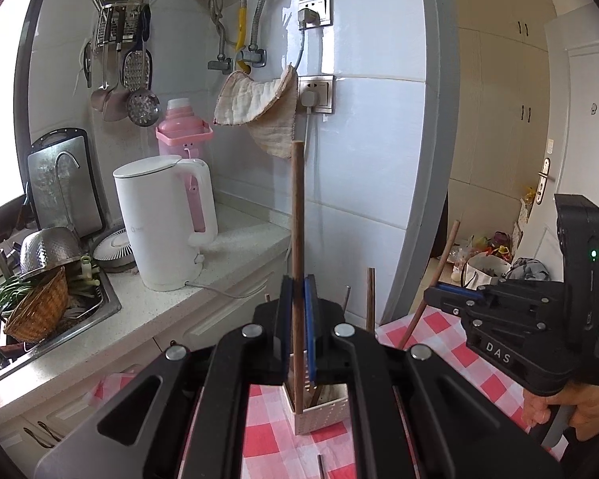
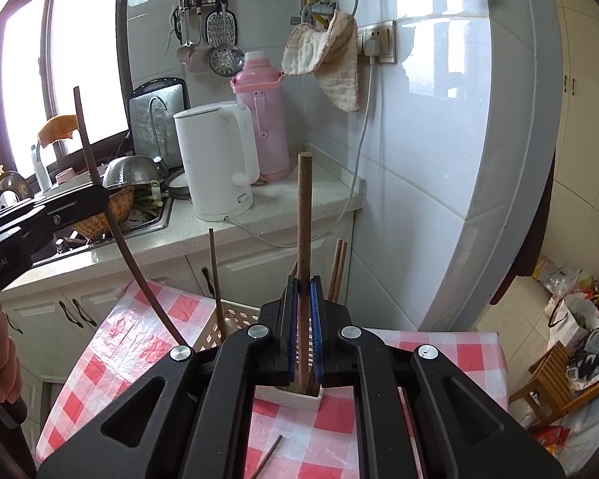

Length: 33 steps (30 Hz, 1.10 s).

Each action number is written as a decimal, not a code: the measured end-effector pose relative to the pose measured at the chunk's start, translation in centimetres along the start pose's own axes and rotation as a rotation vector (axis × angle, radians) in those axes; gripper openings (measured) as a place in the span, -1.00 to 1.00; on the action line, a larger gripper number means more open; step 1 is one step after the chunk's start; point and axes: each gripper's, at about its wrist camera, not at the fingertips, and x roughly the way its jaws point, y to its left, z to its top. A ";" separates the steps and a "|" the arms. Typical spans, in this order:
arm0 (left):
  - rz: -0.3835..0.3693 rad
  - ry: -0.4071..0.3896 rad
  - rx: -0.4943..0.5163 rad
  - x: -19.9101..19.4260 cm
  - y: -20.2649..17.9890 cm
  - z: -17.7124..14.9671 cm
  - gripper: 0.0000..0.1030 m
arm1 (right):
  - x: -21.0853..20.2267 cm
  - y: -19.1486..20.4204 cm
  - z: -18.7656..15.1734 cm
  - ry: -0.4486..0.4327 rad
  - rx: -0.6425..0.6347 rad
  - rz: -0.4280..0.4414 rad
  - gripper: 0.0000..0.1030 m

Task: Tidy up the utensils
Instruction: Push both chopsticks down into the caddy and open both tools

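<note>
My left gripper (image 1: 298, 303) is shut on a brown wooden chopstick (image 1: 298, 239) held upright, its lower end inside the white perforated utensil holder (image 1: 323, 411) on the red-checked tablecloth. My right gripper (image 2: 304, 299) is shut on another brown chopstick (image 2: 304, 231), also upright, its lower end in the same holder (image 2: 291, 395). In the left wrist view the right gripper (image 1: 443, 295) shows at the right with its chopstick (image 1: 431, 283). In the right wrist view the left gripper (image 2: 100, 195) shows at the left with its chopstick (image 2: 100, 183). Other chopsticks (image 2: 337, 271) stand in the holder.
A loose chopstick (image 2: 269, 455) lies on the tablecloth (image 2: 147, 319) near me. Behind the table stand a counter (image 1: 227, 247) with a white kettle (image 1: 163, 215), a pink thermos (image 2: 261, 115) and a sink (image 1: 52, 303) full of dishes. The tiled wall (image 1: 371, 159) rises close behind the holder.
</note>
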 end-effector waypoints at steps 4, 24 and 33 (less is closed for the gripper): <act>0.006 -0.003 -0.005 0.5 0.3 -0.1 -0.89 | 1.3 0.1 -0.3 0.012 -0.001 0.004 -0.84; -0.009 -0.004 -0.017 2.7 -0.2 -0.5 -0.89 | 7.3 -0.4 -2.6 0.161 -0.010 -0.023 -0.63; -0.001 0.026 -0.027 4.8 -0.2 -1.0 -0.89 | 3.6 -1.8 -3.7 0.059 0.002 -0.077 0.09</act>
